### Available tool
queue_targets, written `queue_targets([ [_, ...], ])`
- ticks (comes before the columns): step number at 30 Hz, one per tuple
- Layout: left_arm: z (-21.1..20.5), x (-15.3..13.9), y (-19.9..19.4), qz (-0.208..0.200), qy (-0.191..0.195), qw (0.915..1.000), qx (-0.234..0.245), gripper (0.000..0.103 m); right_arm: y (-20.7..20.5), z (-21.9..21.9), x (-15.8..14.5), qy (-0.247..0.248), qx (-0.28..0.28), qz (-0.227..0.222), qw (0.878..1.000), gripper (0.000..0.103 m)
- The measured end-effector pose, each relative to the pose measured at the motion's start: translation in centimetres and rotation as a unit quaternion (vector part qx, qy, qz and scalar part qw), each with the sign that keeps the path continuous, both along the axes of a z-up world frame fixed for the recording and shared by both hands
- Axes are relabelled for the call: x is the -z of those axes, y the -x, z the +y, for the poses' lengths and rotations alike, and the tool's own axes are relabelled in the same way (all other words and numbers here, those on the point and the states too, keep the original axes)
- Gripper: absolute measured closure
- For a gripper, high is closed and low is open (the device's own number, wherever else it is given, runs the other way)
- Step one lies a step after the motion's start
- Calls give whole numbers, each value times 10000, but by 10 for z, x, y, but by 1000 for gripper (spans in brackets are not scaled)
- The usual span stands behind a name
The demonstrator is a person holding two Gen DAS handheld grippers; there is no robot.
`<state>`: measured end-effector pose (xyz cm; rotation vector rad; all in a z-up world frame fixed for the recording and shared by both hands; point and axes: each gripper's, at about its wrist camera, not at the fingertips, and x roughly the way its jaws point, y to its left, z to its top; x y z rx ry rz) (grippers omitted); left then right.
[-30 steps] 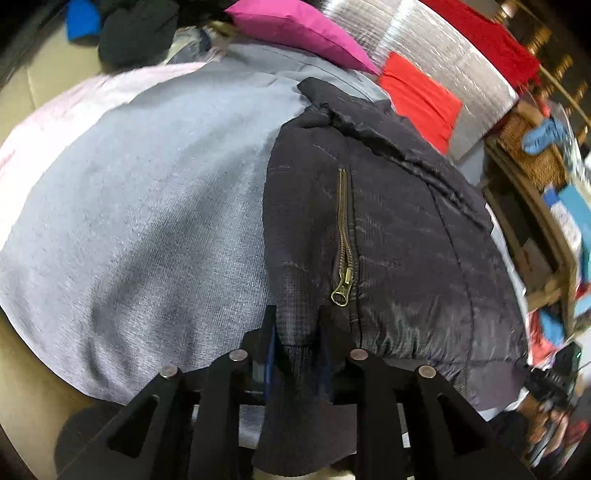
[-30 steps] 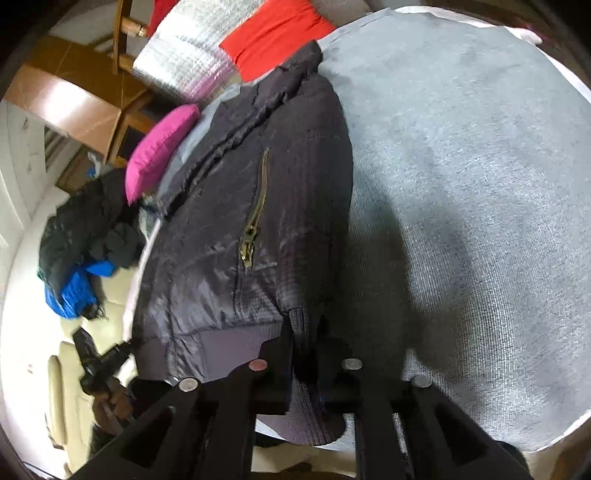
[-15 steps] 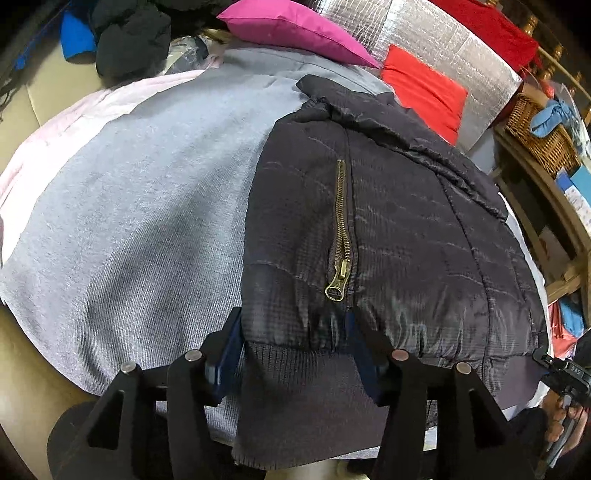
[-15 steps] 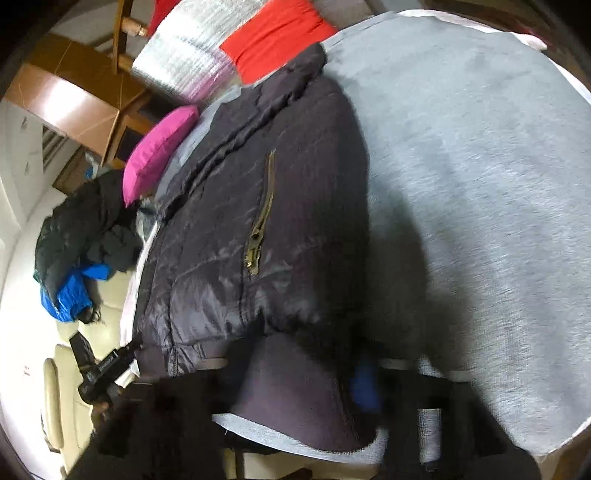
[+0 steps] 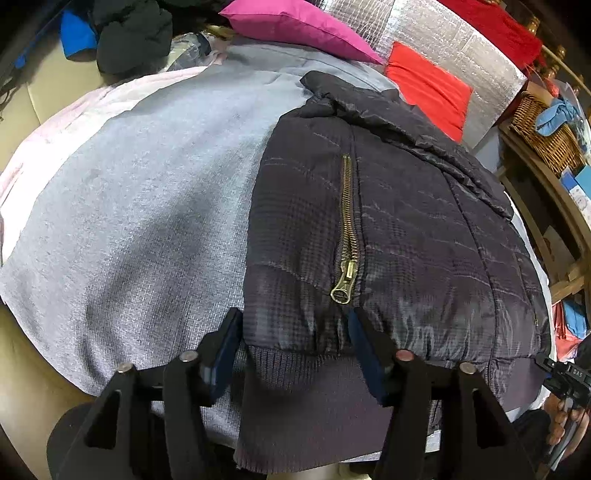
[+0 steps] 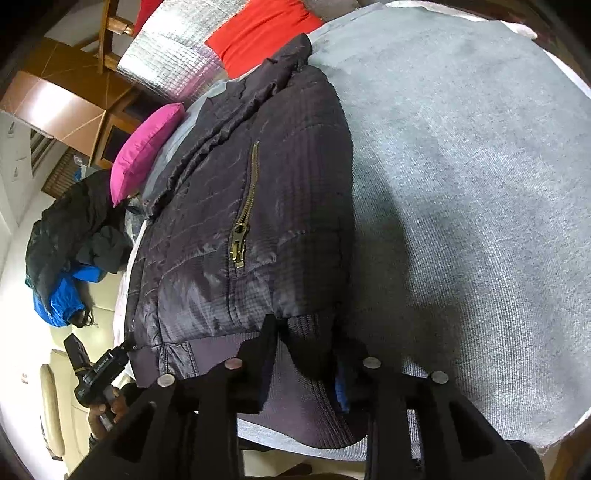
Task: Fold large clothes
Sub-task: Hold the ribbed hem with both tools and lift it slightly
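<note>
- The dark quilted jacket lies on the grey blanket, folded into a compact block with its collar at the far end and its ribbed hem at the near edge
- A brass zip runs down the top of the fold, its pull resting just above the hem
- The left gripper sits at that near edge; its jaws have just been opening and now stand well apart, one blue-padded finger either side of the fold's corner, the hem lying loose between them and neither pad pressing on it
- The right gripper is at the same ribbed hem, seen from the other side; its jaws have also just been opening, though less far, and the knit bunches in the gap between them
- Its right pad is in shadow, so I cannot tell whether it touches the cloth
- Beyond the jacket a pink cushion and a red cushion lean on a silver quilted backing
- A heap of black and blue clothes lies off the blanket
- In the right wrist view, a hand holds the other gripper's handle low at the left
</note>
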<state>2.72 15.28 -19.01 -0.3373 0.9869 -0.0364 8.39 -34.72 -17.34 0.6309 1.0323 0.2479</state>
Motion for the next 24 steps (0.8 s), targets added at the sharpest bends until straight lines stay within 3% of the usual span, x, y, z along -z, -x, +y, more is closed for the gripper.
queue_targets([
  [5,2,3,-1,10,41,10000,21,39,-1,1,1,-12,-15,20,10000,70],
  [6,1,3,-1,12,43,10000,89,58,-2,1,2,36,-41,31,10000,76],
  [7,1,3,-2,36,4,9999,123,68,-3,1,4,48,-32,82,9999,79],
  [9,0,-2,-1,13,-101,9997,217,83,-4,1,4,31,-36,141,9999,88],
  [10,-1,-4,-1,13,-91,9997,234,85,-4,2,3,86,-50,139,9999,90],
  [20,5,-18,19,3,-129,9989,453,86,13,8,-7,243,-309,179,9991,93],
  [23,7,-14,13,88,-36,9994,328,77,16,6,-7,155,-297,95,9994,85],
  [24,10,-14,12,88,83,9996,261,77,16,5,-6,116,-271,78,9995,77],
])
